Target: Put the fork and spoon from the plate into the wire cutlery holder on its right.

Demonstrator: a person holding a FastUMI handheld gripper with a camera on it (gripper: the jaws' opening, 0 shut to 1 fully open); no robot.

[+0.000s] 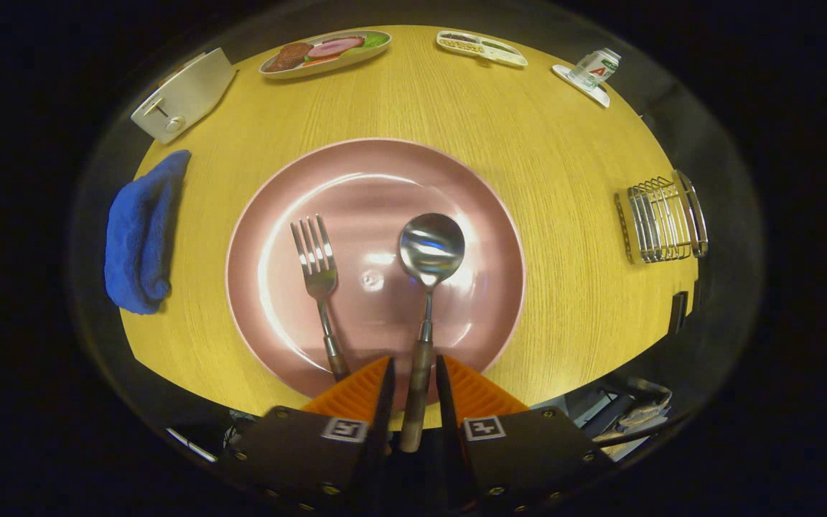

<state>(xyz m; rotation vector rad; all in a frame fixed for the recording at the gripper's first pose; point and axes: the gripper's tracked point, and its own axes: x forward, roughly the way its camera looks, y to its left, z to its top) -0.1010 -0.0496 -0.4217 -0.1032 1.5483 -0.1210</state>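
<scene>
A pink plate point(263, 208) lies on the round wooden table just ahead of my fingers. On it rest a fork point(319, 269) to the left and a spoon point(431, 248) to the right, both with wooden handles pointing toward me. My gripper point(413, 368) hovers over the near rim of the plate, and the spoon's handle runs between its two fingers. A narrow gap shows beside the handle, so the fingers stand open around it. The fork's handle ends just left of the left finger. The wire cutlery holder point(661, 219) stands to the right of the plate, near the table's edge.
A folded blue cloth point(142, 233) lies left of the plate. Beyond it stands a white toaster point(182, 97). At the table's far side are an oval dish of food point(326, 52), a small divided tray point(482, 48) and a bottle point(595, 68) on a coaster.
</scene>
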